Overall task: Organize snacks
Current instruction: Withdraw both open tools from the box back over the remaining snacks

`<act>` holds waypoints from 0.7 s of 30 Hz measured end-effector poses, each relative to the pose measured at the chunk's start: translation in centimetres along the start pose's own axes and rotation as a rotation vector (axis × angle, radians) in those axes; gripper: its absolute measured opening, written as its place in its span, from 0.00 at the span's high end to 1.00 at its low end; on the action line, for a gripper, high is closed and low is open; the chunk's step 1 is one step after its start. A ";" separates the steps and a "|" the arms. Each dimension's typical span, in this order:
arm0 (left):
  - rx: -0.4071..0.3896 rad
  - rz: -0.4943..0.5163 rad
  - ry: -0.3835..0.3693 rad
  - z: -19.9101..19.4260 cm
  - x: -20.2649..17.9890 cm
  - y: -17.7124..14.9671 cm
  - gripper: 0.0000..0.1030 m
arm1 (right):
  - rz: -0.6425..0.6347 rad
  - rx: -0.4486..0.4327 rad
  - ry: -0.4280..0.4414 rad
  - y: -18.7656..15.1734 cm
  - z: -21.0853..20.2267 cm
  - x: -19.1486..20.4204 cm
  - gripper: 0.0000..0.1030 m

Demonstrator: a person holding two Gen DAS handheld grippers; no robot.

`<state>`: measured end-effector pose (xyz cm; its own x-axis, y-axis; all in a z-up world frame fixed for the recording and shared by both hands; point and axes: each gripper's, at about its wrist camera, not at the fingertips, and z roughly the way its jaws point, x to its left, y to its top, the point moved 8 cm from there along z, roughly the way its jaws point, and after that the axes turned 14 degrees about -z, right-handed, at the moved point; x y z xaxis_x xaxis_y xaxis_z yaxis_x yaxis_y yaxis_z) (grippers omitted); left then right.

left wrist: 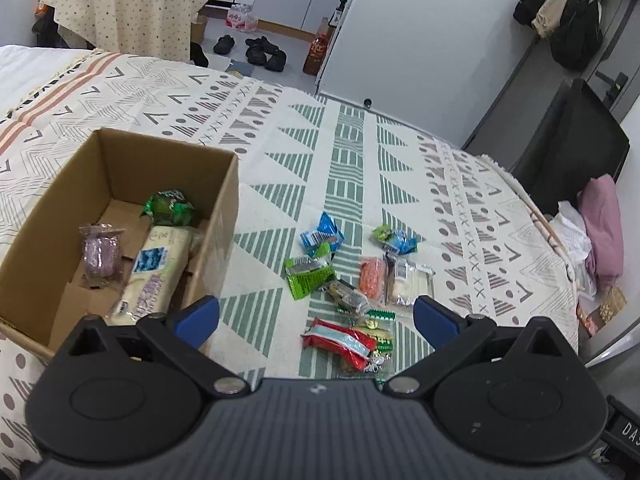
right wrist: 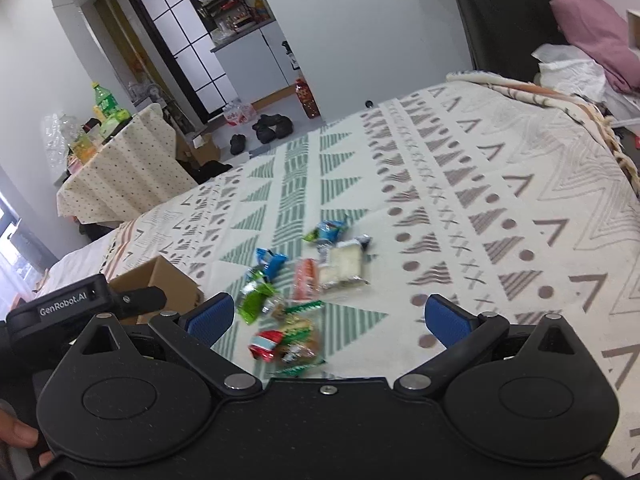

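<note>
A brown cardboard box (left wrist: 224, 200) stands on the patterned bed cover at the left. Inside lie a green packet (left wrist: 170, 209), a purple packet (left wrist: 100, 250) and a long pale packet (left wrist: 156, 272). To its right a loose pile of snacks lies on the cover: a blue packet (left wrist: 322, 234), a green one (left wrist: 309, 275), an orange one (left wrist: 372, 277), a white one (left wrist: 408, 282) and a red one (left wrist: 340, 342). My left gripper (left wrist: 316, 318) hangs open just above the red packet. My right gripper (right wrist: 330, 318) is open over the same pile (right wrist: 296, 292), with nothing held.
The bed cover (left wrist: 460, 208) runs wide to the right and far side of the pile. Pink bedding (left wrist: 602, 228) and white plastic lie at the bed's right edge. A cloth-covered table (right wrist: 120, 168) with bottles and shoes (left wrist: 264, 50) on the floor are beyond the bed.
</note>
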<state>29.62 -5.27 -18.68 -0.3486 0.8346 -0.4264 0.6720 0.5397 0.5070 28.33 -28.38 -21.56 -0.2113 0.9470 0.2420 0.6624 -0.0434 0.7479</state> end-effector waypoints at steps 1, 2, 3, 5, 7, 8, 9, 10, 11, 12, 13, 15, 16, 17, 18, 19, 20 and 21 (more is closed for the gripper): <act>0.001 0.005 0.003 0.1 -0.1 -0.1 0.00 | 0.004 0.002 0.005 -0.2 0.1 -0.3 0.00; 0.001 0.010 0.006 0.3 -0.3 -0.3 0.00 | 0.008 0.004 0.008 -0.4 0.1 -0.6 0.00; 0.003 0.014 0.008 0.5 -0.4 -0.5 0.00 | 0.012 0.006 0.009 -0.7 0.2 -0.9 0.00; 0.012 0.013 0.014 0.9 -0.6 -0.9 0.00 | 0.033 0.012 0.012 -1.1 0.4 -1.5 0.00; 0.022 0.020 0.021 1.4 -0.9 -1.3 0.00 | 0.060 0.010 0.026 -1.3 0.6 -2.0 0.00; 0.025 0.026 0.026 1.7 -1.1 -1.5 0.00 | 0.071 0.009 0.033 -1.3 0.8 -2.2 0.00; 0.028 0.033 0.032 1.9 -1.2 -1.7 0.00 | 0.078 0.008 0.041 -1.4 0.9 -2.4 0.00; 0.029 0.042 0.039 2.2 -1.3 -1.9 0.00 | 0.083 0.009 0.048 -1.5 1.1 -2.5 0.00; 0.028 0.049 0.047 2.4 -1.5 -2.0 0.00 | 0.086 0.011 0.055 -1.6 1.2 -2.6 0.00; 0.028 0.054 0.053 2.6 -1.5 -2.1 0.00 | 0.090 0.013 0.060 -1.7 1.3 -2.6 0.00; 0.030 0.053 0.056 2.8 -1.6 -2.3 0.00 | 0.094 0.016 0.064 -1.8 1.6 -2.8 0.00; 0.030 0.049 0.065 3.2 -1.6 -2.3 0.00 | 0.119 0.017 0.077 -2.0 2.0 -3.1 0.00; 0.029 0.048 0.069 3.4 -1.6 -2.4 0.00 | 0.138 0.015 0.085 -2.0 2.1 -3.3 0.00; 0.029 0.046 0.075 3.6 -1.6 -2.4 0.00 | 0.149 0.013 0.087 -2.1 2.3 -3.5 0.00; 0.030 0.043 0.079 3.8 -1.6 -2.4 0.00 | 0.153 0.012 0.086 -2.1 2.4 -3.7 0.00; 0.035 0.041 0.081 4.0 -1.6 -2.5 0.00 | 0.156 0.012 0.085 -2.1 2.5 -3.8 0.00; 0.041 0.040 0.084 4.2 -1.6 -2.6 0.00 | 0.161 0.012 0.083 -2.1 2.6 -4.0 0.00; 0.045 0.039 0.085 4.3 -1.6 -2.7 0.00 | 0.169 0.015 0.082 -2.2 2.8 -4.2 0.00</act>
<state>31.23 -8.56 -22.58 -0.3739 0.8625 -0.3411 0.7142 0.5024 0.4873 29.78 -31.34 -25.94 -0.1534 0.8977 0.4129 0.7041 -0.1939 0.6831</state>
